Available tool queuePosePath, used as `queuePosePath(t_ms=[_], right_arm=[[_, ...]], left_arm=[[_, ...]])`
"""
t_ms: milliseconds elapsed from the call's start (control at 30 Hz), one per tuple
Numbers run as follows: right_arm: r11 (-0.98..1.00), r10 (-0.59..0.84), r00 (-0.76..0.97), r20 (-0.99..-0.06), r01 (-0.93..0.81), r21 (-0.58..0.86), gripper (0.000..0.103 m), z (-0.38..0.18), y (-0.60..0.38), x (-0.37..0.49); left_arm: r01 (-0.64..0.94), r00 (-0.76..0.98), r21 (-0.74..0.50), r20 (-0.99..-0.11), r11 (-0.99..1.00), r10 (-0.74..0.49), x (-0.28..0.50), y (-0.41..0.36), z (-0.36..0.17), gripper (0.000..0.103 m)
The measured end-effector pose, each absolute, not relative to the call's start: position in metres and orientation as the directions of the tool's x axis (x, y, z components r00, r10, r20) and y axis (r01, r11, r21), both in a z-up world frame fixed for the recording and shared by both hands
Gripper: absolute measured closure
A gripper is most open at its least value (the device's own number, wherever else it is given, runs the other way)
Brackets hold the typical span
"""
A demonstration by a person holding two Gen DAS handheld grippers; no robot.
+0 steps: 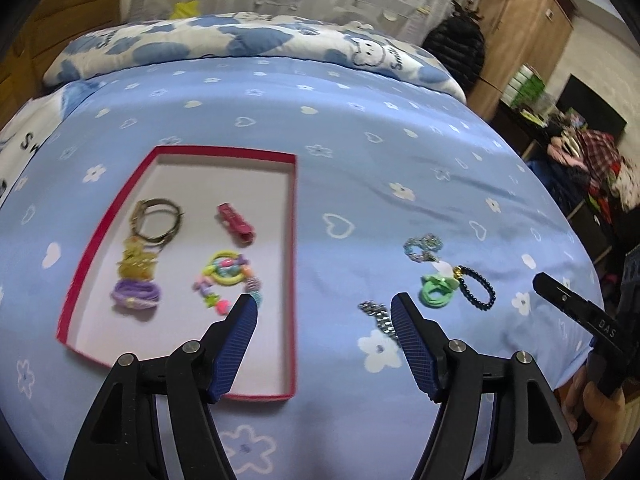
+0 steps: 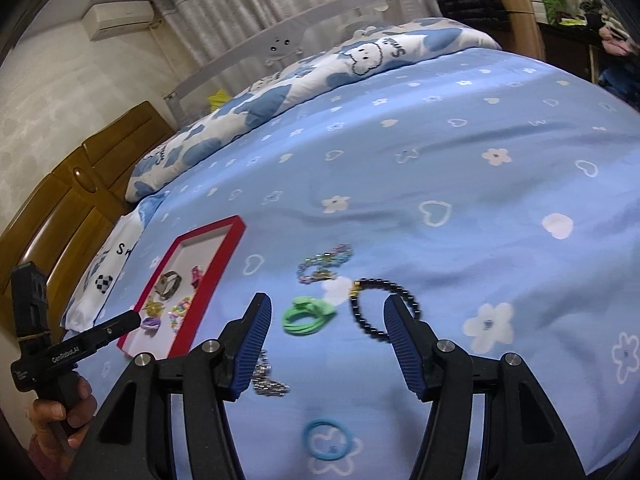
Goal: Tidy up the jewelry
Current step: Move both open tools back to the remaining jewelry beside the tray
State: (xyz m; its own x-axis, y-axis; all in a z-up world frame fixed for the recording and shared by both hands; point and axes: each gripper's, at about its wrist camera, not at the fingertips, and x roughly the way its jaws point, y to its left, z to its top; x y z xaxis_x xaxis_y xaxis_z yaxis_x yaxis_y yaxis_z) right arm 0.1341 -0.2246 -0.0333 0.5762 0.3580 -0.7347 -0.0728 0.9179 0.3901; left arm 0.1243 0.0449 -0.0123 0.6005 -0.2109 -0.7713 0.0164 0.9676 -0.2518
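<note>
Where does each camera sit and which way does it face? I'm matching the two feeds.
Left wrist: on the left gripper, aimed down at the red tray; a hand shows at right.
Right wrist: on the right gripper, over the green hair tie; a hand shows at left.
Shared: tray, green tie, black bead bracelet.

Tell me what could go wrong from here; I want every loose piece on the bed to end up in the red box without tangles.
1. The green hair tie lies against the black bead bracelet; gripping one may drag the other along.
2. The silver chain lies partly hidden under the right claw finger, so it may be missed or snagged.
3. The soft blue floral bedsheet could get pinched with thin pieces like the blue hair band.
</note>
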Motion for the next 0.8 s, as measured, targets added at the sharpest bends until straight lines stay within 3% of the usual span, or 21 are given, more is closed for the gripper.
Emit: queuePosePath(t_ms=[800], right_arm=[[0.943, 0.326, 0.465, -0.823, -0.103, 0.316, 0.043, -0.08, -0.245, 0.174]], left_arm=[[0.169, 0.482, -0.192, -0.839, 0.967, -0.251, 0.225, -0.048, -0.062, 0.035]])
